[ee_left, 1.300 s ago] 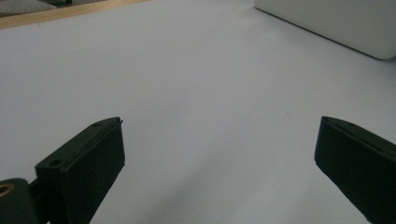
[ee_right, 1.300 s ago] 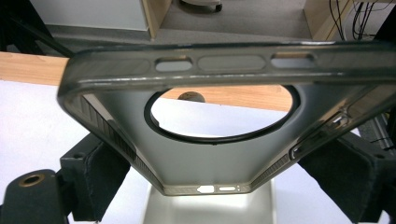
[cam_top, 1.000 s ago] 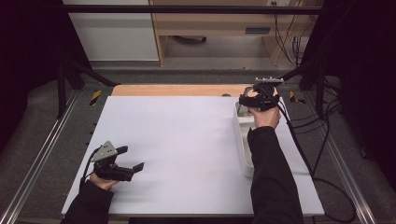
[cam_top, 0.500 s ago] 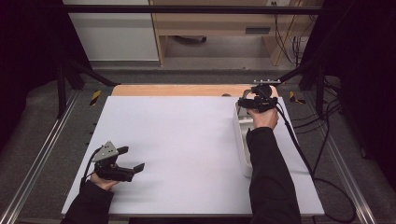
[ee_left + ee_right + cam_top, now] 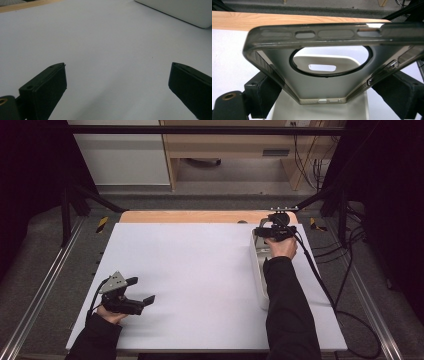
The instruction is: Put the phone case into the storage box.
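Observation:
A translucent smoke-grey phone case (image 5: 319,33) with a large round cutout fills most of the right gripper view. My right gripper (image 5: 329,93) is shut on it, one jaw on each long side. In the high view that gripper (image 5: 272,231) hovers over the far end of a long white tray (image 5: 258,270) at the table's right. Through the case's cutout I see the tray's end wall (image 5: 322,60) with its handle slot. My left gripper (image 5: 142,290) rests low at the front left of the white table, open, with nothing between its jaws (image 5: 117,82).
The white table top (image 5: 200,270) has a wooden strip (image 5: 200,216) along its far edge. A corner of the white tray (image 5: 180,10) appears far off in the left gripper view. Cables (image 5: 320,280) trail from the right gripper across the table's right side.
The right gripper with the phone case has drifted slightly left and nearer over the tray's far end. The left gripper has stayed put.

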Motion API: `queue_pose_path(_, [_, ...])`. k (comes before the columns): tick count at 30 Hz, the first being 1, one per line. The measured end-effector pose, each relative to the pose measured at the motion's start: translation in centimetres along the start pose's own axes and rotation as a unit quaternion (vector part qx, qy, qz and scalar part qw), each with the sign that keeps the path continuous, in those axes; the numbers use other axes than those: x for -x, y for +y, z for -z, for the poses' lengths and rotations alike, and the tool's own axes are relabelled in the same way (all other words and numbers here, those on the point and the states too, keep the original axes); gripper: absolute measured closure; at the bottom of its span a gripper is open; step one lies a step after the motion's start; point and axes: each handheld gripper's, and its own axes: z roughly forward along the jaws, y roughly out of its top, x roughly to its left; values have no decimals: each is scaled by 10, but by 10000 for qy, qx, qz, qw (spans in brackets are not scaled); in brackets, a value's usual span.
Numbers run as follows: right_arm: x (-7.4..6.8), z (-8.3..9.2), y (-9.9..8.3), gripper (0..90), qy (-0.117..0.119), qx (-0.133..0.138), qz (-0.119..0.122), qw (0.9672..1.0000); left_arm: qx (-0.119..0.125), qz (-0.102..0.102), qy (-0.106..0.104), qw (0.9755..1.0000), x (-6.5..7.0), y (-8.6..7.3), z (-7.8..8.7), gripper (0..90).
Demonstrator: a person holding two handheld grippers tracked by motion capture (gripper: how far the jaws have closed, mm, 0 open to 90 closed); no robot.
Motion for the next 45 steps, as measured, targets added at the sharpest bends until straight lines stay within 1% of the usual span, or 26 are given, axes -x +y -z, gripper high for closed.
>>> queue_pose_path(11, [-2, -5, -2, 116, -8, -120, 85, 9999, -11, -7, -8, 10000, 0, 0, 0, 11])
queue_pose_path(22, [-4, -10, -4, 114, -58, -172, 115, 9998, -13, -14, -23, 10000, 0, 0, 0, 11])
queue_pose_path(29, [-5, -11, -5, 111, -53, -139, 172, 9997, -18, -17, -29, 10000, 0, 0, -1, 11])
queue_pose_path(31, [-5, -11, -5, 86, -86, -111, 224, 9997, -21, -20, -34, 10000, 0, 0, -1, 11])
queue_pose_path(34, [-5, -11, -5, 23, -109, -108, 272, 9995, -28, -28, -39, 10000, 0, 0, -1, 11])
queue_pose_path(36, [-5, -11, -5, 5, -107, -71, 291, 9995, -29, -30, -41, 10000, 0, 0, -1, 11])
queue_pose_path(39, [-4, -9, -4, 5, -117, 43, 306, 9995, -31, -29, -47, 10000, 0, 0, -1, 11])
queue_pose_path(41, [-3, -7, -4, 4, -77, 102, 301, 9995, -38, -30, -52, 10000, 0, 0, -2, 11])
queue_pose_path(45, [-2, -1, -2, 4, 14, 314, 310, 9990, -36, -24, -56, 10000, 0, 0, -2, 11])
